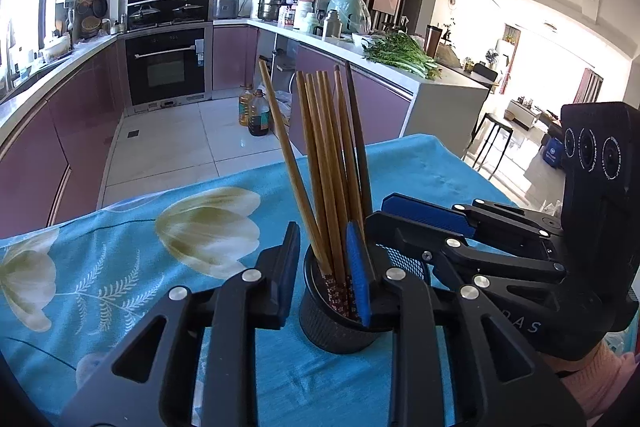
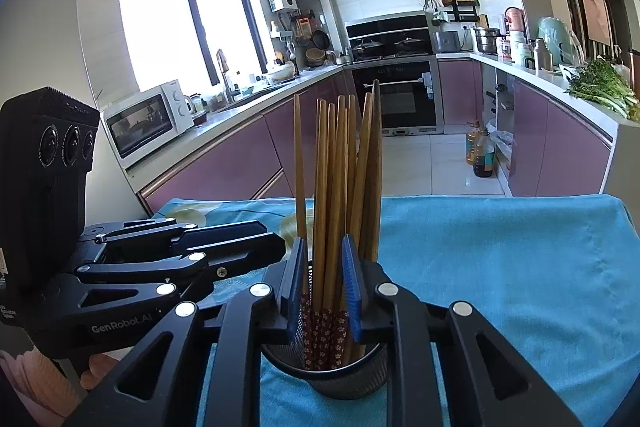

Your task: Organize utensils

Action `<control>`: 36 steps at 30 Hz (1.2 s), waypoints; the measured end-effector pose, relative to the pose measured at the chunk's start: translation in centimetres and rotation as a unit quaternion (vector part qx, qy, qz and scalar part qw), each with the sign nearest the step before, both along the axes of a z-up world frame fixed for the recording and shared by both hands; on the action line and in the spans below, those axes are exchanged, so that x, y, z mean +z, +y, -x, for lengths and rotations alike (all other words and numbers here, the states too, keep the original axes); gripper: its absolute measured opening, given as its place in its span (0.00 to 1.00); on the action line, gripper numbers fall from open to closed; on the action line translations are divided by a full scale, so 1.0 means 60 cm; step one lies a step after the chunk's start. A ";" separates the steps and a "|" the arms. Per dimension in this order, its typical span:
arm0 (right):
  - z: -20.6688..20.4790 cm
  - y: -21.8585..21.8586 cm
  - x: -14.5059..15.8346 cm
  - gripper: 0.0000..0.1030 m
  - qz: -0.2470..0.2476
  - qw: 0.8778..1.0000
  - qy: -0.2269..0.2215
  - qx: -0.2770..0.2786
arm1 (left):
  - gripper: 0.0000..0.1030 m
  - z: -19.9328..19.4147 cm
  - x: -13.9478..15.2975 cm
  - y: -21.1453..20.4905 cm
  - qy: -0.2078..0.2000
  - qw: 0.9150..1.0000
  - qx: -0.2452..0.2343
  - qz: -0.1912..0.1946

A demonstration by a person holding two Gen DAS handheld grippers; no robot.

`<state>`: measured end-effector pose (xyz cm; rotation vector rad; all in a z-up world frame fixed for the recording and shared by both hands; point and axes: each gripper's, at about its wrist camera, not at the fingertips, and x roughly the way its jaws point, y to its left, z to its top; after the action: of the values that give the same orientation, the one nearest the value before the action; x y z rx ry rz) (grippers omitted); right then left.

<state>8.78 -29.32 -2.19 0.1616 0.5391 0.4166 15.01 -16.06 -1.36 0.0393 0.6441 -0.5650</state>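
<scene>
Right wrist view: your right tongs (image 2: 323,287) straddle the upright chopsticks (image 2: 336,187) in the mesh cup (image 2: 326,377), part-open, not clamped. Left tongs (image 1: 326,275) gape beside them, empty.

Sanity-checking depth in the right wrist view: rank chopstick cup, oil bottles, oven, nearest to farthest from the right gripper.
1. Chopstick cup: directly at the right gripper, between its fingers.
2. Oil bottles: on the floor, right, past the table.
3. Oven: back wall, centre.
</scene>
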 end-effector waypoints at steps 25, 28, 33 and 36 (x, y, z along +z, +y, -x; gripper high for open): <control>0.095 0.034 0.007 0.94 0.049 0.994 -0.083 -0.045 | 0.95 0.146 0.025 0.170 -0.136 0.974 0.178 0.007; 0.116 0.041 0.011 0.94 0.052 0.992 -0.098 -0.055 | 0.95 0.165 0.026 0.176 -0.147 0.971 0.189 0.003; 0.137 0.048 0.016 0.94 0.055 0.990 -0.115 -0.065 | 0.95 0.196 0.034 0.186 -0.172 0.962 0.213 0.005; 0.147 0.054 0.019 0.94 0.055 0.989 -0.122 -0.067 | 0.95 0.211 0.040 0.196 -0.181 0.958 0.222 0.013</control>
<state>-0.03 -26.08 -1.08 0.0398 0.3076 0.2707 2.36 -4.32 1.03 -0.0272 0.2711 -0.1218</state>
